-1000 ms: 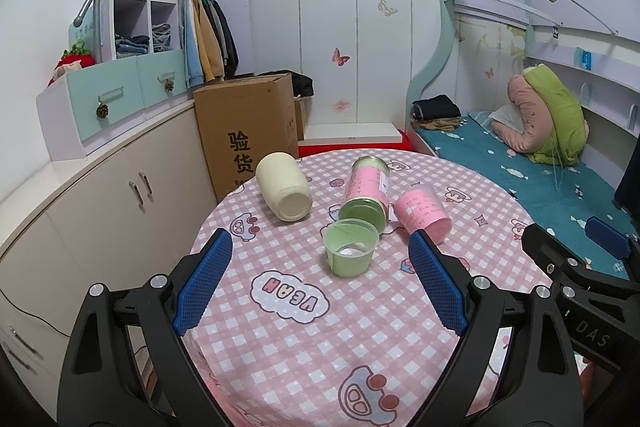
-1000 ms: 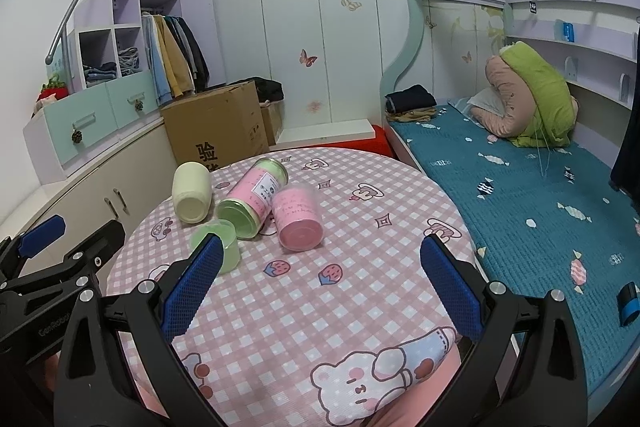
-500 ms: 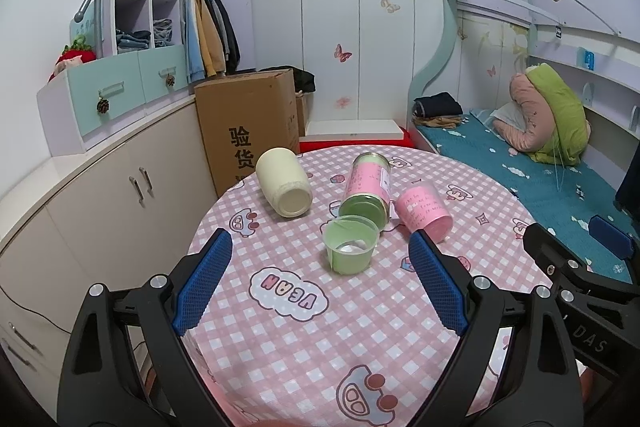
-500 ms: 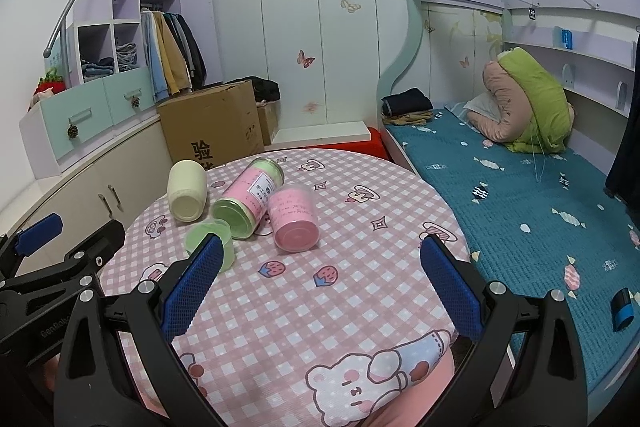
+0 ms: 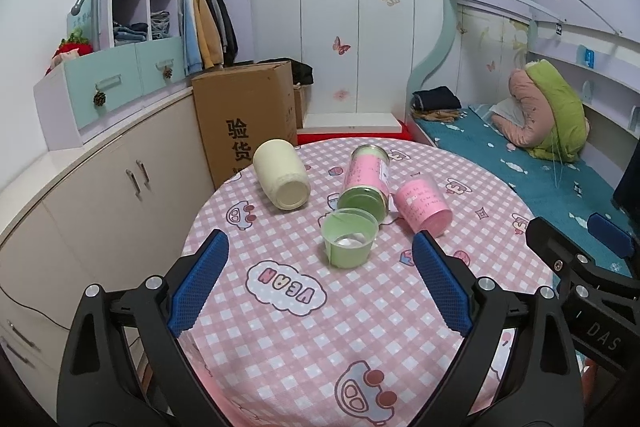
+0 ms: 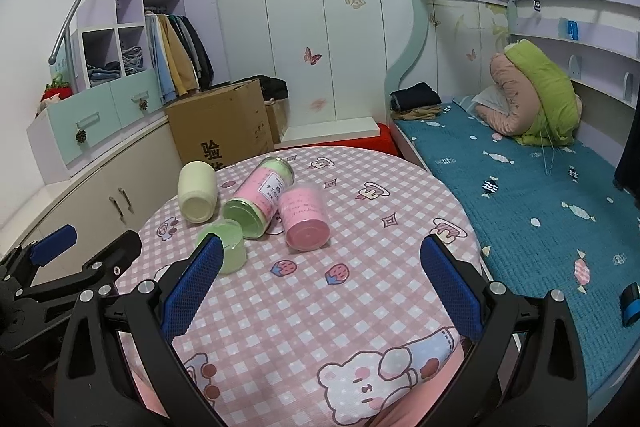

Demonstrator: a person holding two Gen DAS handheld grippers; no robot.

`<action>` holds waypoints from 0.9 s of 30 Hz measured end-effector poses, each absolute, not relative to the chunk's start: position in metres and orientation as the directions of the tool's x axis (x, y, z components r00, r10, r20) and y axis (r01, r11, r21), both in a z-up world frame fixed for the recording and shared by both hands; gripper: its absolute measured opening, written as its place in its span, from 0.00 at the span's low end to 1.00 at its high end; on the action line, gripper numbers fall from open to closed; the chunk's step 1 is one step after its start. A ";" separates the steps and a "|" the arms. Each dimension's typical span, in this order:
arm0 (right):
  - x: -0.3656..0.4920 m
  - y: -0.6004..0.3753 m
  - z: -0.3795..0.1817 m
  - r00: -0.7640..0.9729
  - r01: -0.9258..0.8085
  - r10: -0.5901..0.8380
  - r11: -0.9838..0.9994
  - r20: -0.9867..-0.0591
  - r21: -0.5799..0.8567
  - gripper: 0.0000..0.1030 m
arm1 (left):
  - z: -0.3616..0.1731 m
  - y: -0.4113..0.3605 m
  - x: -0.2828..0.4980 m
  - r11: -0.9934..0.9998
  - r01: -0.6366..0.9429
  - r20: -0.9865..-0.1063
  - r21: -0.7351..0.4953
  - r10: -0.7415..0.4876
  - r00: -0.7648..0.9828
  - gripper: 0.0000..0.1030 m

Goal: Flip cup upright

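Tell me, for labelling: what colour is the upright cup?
Light green cup, clearest in the left wrist view.

A round surface carries a pink-and-white checked cloth printed with cartoon figures. Beyond its far-left edge, a cardboard box with printed characters stands on the floor against a beige cabinet run. Above the cabinets sit teal drawers, open cubby shelves with folded clothes, and hanging jackets. Past the far edge, white wall panels bear butterfly stickers. Off the right edge, a bunk bed with a teal sheet holds a rolled pink-and-green quilt.
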State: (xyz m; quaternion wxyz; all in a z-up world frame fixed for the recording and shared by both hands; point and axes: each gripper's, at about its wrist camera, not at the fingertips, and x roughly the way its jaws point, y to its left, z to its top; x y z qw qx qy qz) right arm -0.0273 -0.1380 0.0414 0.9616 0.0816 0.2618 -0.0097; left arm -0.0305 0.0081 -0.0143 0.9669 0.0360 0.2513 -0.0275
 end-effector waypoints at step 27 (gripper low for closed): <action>-0.028 -0.138 0.039 0.859 0.068 0.015 0.987 -0.513 0.142 0.93 | -0.016 0.012 -0.030 0.996 0.068 -0.491 0.051 -0.035 0.871 0.91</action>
